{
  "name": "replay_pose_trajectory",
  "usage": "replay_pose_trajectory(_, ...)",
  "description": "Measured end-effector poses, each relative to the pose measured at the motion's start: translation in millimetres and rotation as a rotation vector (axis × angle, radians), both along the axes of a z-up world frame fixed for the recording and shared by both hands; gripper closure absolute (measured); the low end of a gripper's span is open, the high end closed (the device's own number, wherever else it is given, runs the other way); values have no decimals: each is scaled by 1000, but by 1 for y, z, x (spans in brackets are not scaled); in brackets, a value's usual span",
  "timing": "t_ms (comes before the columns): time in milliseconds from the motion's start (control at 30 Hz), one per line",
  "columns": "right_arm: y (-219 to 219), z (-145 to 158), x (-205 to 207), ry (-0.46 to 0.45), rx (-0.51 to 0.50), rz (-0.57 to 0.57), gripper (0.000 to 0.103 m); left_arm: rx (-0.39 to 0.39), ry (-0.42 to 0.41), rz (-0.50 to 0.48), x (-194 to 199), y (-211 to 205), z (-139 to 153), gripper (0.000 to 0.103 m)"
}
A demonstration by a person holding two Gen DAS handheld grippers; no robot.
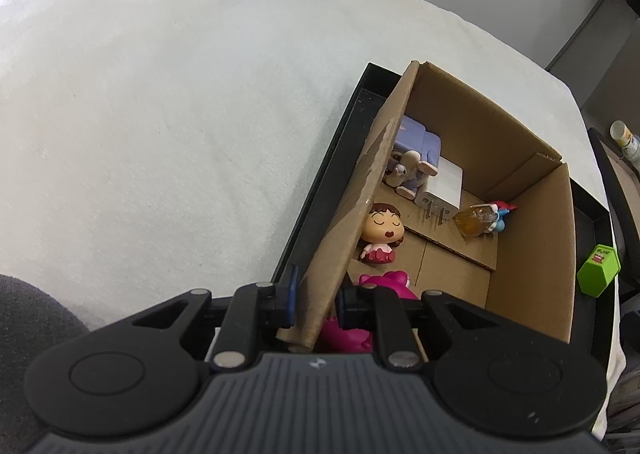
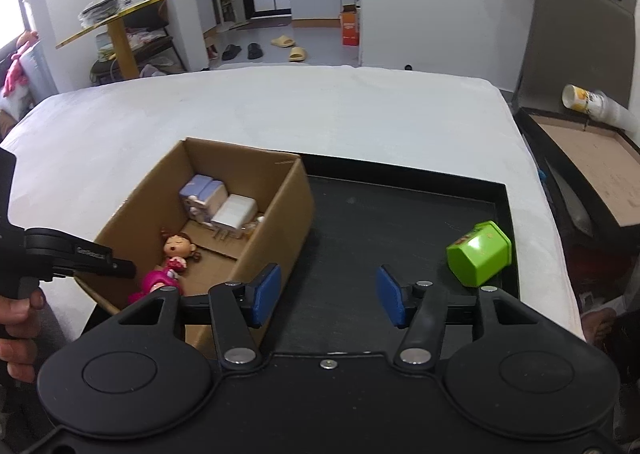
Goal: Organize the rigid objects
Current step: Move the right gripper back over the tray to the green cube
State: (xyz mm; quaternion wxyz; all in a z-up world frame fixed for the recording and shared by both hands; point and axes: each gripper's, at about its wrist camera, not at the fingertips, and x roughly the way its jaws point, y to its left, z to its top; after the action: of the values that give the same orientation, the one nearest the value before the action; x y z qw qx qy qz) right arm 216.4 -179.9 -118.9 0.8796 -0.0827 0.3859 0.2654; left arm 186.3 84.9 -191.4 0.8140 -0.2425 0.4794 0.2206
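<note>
Cardboard box [image 1: 460,158], centre right: wall clamped by left gripper [image 1: 316,302]. Right gripper [image 2: 326,296], lower centre: parted, empty. Green container [image 2: 480,254], possibly tipped, right.

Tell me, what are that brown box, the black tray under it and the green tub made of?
The box looks like plain corrugated cardboard: matt brown, with a rough torn edge. The tray seems rigid, dull black with a raised rim, perhaps plastic or painted wood; I cannot tell which. The green tub looks like smooth moulded plastic with a slight sheen.

Black grippers w/ blue-padded fingers [image 2: 266,292], silver pivot screws [image 2: 239,355], grey ribbed body [image 1: 320,394].
</note>
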Motion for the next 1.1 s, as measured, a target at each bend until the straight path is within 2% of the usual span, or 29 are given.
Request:
replay_pose_trajectory(367,-28,-15,10,-10,28,-79,49,59,30,-18,4,-8,1,86)
replay_pose_trajectory(733,-59,-37,31,-16,57,-197,48,83,53,-27,9,-12,1,86)
replay_pose_trajectory(933,-71,-42,45,-41,55,-224,38,88,57,-27,9,-12,0,86)
replay_pose_trajectory(1100,-77,-47,60,-65,32,-200,37,99,70,-24,10,-12,0,85)
